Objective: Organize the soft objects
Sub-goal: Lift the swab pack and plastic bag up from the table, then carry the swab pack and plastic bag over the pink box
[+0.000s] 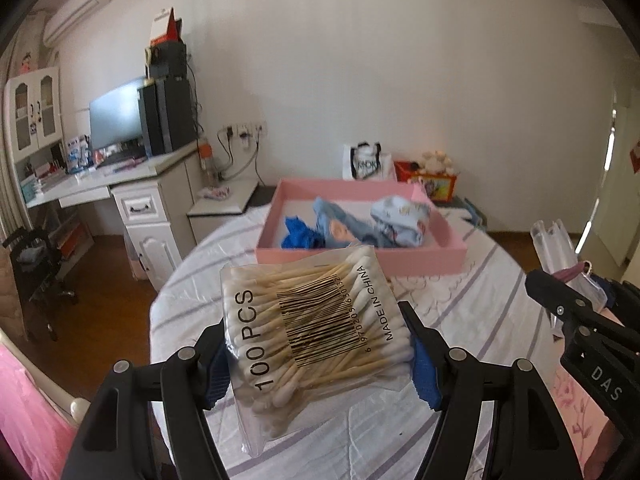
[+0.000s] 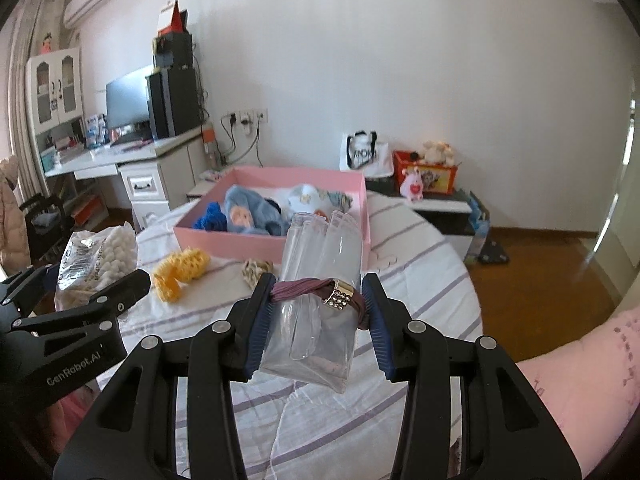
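Observation:
My left gripper [image 1: 316, 354] is shut on a clear bag of cotton swabs [image 1: 316, 332] and holds it above the round table. The bag also shows at the left of the right wrist view [image 2: 98, 258]. My right gripper [image 2: 318, 320] is shut on a clear plastic pouch with a purple band and gold clasp [image 2: 320, 300], held above the table. The pouch also shows at the right of the left wrist view [image 1: 560, 256]. A pink box [image 1: 360, 258] at the table's far side holds blue and pale soft clothes [image 1: 348, 224]; the box shows in the right wrist view too [image 2: 228, 242].
The round table [image 2: 420, 280] has a striped white cover. A yellow crocheted piece [image 2: 180, 268] and a small patterned scrunchie [image 2: 256, 270] lie on it before the box. A desk with monitor [image 1: 116, 116] stands at left; a toy box [image 2: 430, 172] by the wall.

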`<state>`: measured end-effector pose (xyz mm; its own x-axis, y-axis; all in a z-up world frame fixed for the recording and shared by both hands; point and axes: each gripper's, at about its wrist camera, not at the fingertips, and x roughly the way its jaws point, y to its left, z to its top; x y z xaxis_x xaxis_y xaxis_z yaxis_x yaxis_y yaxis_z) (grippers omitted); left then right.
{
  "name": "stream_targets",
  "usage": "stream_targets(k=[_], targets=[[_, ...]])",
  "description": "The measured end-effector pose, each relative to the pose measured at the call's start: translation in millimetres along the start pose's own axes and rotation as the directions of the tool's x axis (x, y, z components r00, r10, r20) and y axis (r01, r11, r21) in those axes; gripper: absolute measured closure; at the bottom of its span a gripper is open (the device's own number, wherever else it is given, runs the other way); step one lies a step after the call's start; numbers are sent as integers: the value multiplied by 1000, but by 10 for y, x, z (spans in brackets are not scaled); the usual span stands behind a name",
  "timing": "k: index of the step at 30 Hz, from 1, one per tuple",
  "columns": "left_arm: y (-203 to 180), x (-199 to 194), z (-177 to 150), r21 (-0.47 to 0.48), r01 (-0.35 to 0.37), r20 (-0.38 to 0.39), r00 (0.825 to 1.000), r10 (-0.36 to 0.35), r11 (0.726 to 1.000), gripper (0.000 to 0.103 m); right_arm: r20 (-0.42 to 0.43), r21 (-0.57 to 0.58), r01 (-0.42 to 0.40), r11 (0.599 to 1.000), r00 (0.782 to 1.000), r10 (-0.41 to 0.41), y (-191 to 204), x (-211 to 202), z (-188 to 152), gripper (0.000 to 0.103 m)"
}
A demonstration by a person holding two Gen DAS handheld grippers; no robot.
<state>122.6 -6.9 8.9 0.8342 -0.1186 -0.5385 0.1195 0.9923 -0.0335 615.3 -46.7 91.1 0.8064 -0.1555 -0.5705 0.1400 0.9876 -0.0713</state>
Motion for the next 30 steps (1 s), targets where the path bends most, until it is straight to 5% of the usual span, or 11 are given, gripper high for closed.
stream_targets(k=[14,30], targets=[[42,-727,-40,-18,-36,160,986,38,999,35,150,-3,-5,1000,989,5,8,-537,170,61],[90,-1195,-381,-36,-50,253,966,58,998,35,238,-16,-15,1000,971,18,39,-848,213,61]])
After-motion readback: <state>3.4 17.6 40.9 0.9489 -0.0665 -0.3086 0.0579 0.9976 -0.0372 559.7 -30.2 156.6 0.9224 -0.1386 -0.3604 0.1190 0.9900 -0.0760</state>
